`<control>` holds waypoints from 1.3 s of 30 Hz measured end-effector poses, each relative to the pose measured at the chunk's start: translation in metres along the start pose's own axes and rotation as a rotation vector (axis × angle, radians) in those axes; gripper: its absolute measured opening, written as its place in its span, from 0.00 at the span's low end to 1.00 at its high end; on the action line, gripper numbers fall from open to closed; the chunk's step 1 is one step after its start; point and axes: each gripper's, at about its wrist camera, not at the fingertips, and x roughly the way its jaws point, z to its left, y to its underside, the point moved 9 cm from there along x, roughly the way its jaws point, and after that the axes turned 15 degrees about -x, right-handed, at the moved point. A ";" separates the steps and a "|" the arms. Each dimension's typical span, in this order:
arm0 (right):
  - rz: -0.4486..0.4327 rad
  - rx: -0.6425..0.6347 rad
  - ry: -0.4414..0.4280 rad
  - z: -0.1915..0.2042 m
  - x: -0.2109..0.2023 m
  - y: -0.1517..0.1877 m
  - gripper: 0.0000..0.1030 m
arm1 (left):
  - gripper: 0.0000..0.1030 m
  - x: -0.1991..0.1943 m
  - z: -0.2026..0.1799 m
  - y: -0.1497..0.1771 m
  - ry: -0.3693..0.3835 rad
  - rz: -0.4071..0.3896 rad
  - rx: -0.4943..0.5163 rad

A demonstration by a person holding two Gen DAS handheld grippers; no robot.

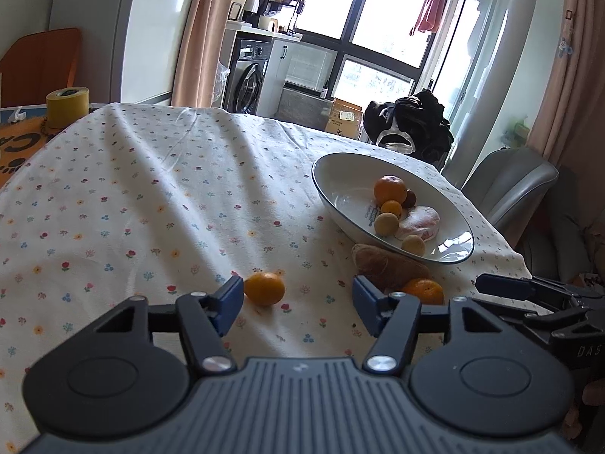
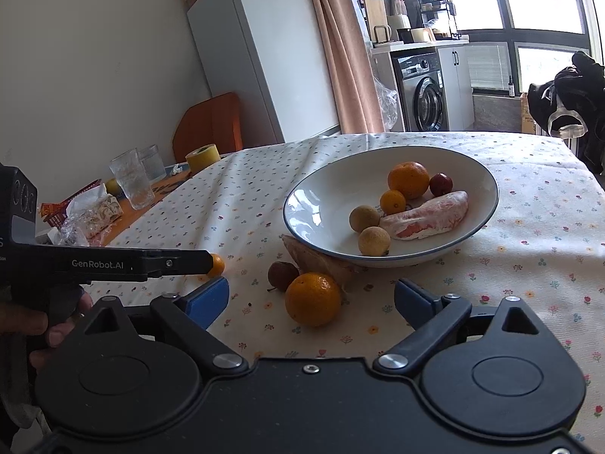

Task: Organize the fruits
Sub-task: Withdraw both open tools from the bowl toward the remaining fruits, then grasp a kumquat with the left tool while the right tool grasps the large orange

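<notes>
Two grippers over a floral tablecloth [image 1: 151, 189], fruit partly gathered.

- Left gripper [image 1: 297, 300]: jaws apart, empty; a small orange [image 1: 264, 288] lies just beside its left finger. Best shifted sideways to centre it before closing.
- Right gripper [image 2: 312, 299]: jaws apart, empty, framing a larger orange [image 2: 313, 298].
- Bowl [image 2: 321, 185]: holds oranges, two pale round fruits, a red fruit and a wrapped piece.
- Obstacles: brown bread-like piece [image 2: 317, 259] and a loose red fruit [image 2: 281, 275] crowd the rim.

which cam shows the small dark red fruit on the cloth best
The right wrist view: the small dark red fruit lies in plain sight beside the big orange, near the bowl. The left wrist view does not show it clearly.
</notes>
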 end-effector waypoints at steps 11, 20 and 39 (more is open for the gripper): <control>0.024 0.003 -0.023 0.002 0.017 0.008 0.77 | 0.48 0.024 0.008 0.001 -0.063 0.014 -0.012; 0.057 0.028 -0.031 -0.001 0.030 0.011 0.35 | 0.20 0.027 0.009 0.003 -0.070 0.001 -0.025; -0.011 -0.005 0.023 -0.001 0.000 -0.007 0.34 | 0.20 -0.003 -0.011 0.000 -0.011 -0.048 -0.010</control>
